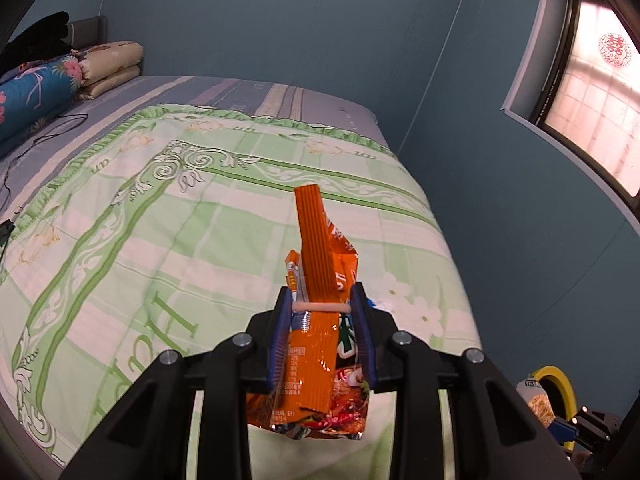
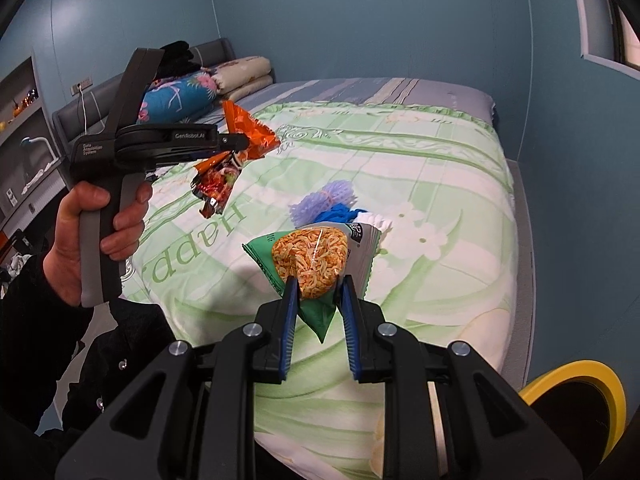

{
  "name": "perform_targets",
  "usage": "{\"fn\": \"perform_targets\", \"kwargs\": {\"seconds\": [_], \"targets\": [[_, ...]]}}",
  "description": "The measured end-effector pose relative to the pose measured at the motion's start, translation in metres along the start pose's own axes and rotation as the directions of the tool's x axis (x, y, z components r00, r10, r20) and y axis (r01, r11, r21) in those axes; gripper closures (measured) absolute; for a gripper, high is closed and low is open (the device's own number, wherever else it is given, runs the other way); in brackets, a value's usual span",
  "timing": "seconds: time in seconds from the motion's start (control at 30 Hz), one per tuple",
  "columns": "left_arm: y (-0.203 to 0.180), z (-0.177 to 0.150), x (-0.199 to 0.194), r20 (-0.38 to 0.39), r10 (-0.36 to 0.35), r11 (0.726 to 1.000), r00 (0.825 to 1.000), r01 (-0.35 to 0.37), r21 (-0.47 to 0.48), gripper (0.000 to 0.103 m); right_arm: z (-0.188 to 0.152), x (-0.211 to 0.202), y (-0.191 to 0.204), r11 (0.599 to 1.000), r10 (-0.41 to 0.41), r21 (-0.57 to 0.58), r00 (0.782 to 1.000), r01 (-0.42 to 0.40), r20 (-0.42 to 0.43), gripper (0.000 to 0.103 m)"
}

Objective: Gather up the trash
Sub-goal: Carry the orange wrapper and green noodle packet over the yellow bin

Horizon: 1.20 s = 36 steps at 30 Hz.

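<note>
Orange and crinkled, the snack wrapper (image 1: 316, 320) sits clamped between the narrowly closed fingers of the left gripper (image 1: 322, 308), its ribbed seal edge standing up above the bed (image 1: 160, 220). From the right wrist view a bare hand (image 2: 86, 240) grips that tool's handle, raised above the bed's left side. Further right, the right gripper (image 2: 318, 292) pinches the lower corner of a green noodle packet (image 2: 310, 258), held above the quilt. Foam netting (image 2: 324, 202) lies on the bed just beyond. A yellow-rimmed bin (image 2: 576, 404) stands at far right.
</note>
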<state>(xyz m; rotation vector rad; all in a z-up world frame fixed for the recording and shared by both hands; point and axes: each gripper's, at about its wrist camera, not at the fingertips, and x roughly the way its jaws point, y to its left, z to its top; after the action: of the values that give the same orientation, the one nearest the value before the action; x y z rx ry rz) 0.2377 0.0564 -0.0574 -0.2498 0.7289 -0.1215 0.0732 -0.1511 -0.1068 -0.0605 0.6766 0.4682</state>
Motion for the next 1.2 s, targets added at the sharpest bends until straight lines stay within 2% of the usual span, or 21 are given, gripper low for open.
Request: {"fn": "perform_targets", "kwargs": {"seconds": [0.27,0.67,1.2], "targets": [[-0.036,-0.009,-0.009,0.001,-0.032,0.998,0.999,0.032,0.047,0.075,0.000,-0.024,-0.017,0.998,-0.050,0.027,0.998,0.049,0.045,0.083],[-0.099,-0.021,-0.014,-0.019,-0.118,0.984,0.993,0.119,0.134,0.075,-0.009,-0.066,-0.059,0.986,-0.148,0.096,0.983,0.137,0.110,0.083],[-0.201,-0.040,-0.024,-0.059,-0.251,0.929,0.966,0.258,0.267,0.075,-0.036,-0.114,-0.113,0.946,-0.288,0.198,0.947,0.258,0.141,0.083]]}}
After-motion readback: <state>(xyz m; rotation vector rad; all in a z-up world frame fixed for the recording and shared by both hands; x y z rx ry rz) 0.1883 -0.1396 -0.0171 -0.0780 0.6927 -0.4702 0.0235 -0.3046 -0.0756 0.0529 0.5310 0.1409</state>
